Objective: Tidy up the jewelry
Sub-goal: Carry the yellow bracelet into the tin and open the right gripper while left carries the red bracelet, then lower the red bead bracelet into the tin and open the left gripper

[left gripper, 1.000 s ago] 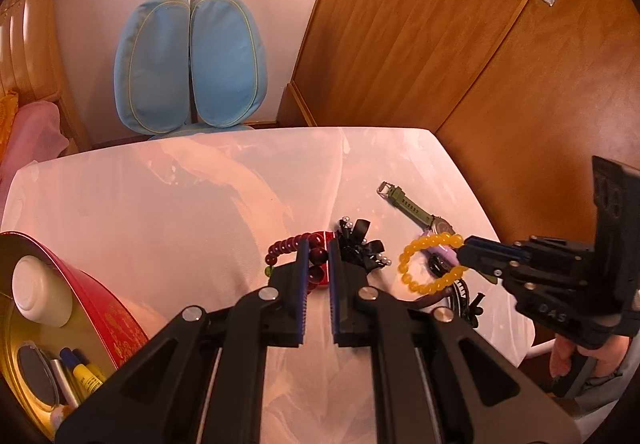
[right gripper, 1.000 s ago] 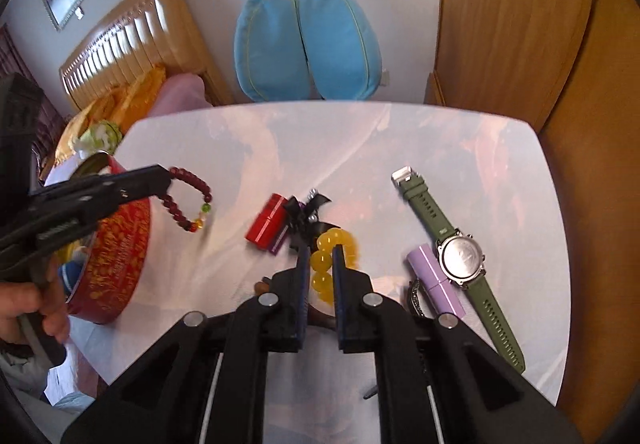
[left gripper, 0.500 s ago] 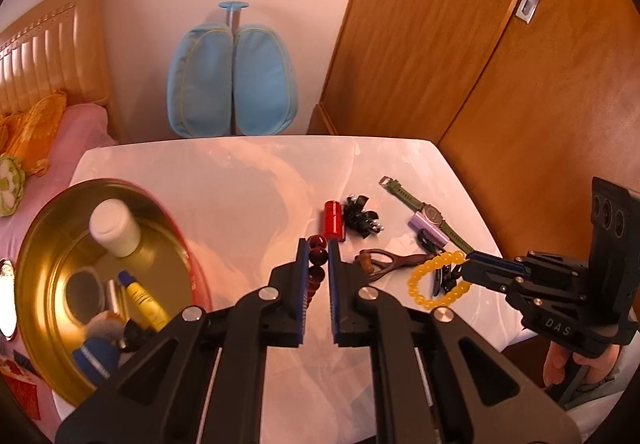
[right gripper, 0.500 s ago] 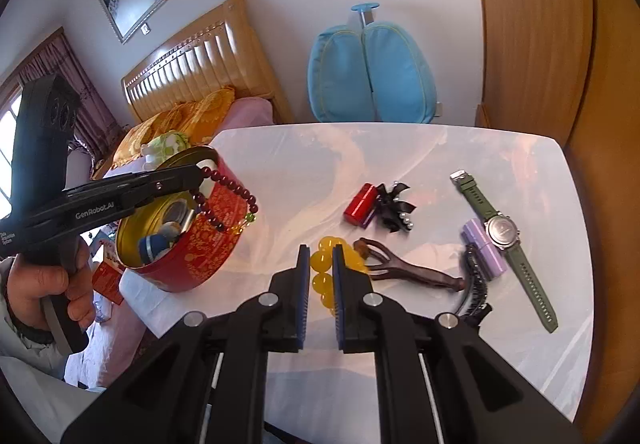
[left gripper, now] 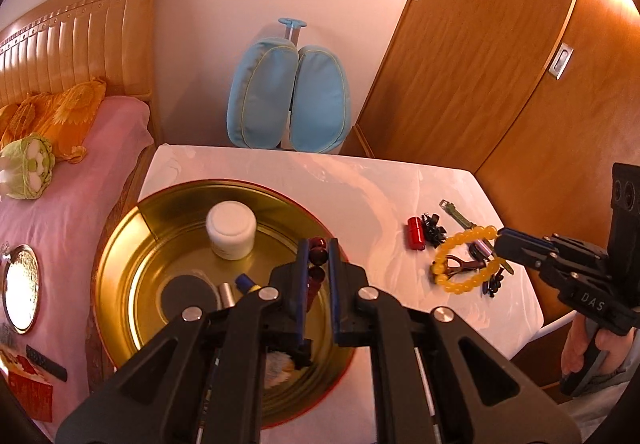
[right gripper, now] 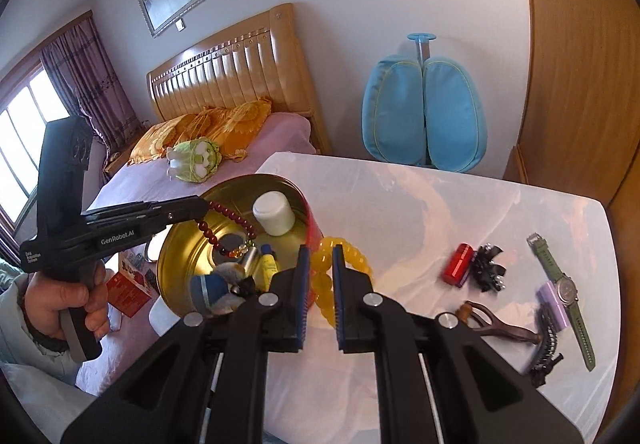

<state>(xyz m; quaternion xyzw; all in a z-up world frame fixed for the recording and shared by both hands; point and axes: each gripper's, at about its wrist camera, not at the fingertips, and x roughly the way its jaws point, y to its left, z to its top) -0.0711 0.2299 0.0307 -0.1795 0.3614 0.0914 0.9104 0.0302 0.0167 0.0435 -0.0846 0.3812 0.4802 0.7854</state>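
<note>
The round tin is shiny gold metal inside, glossy red outside. Over it hangs a bracelet of polished dark red beads; the yellow bead bracelet looks waxy and translucent. Both tools, left and right, are matt black plastic with ribbed blue pads. The worktop is glossy white. Varnished wood forms the headboard.

Legible markings: two, both on gripper bodies

"GenRobot.AI" in white on the side of the left gripper, behind its tongs, smaller print beside it too small to read; "DAS" on the side of the right gripper, behind its tongs
</note>
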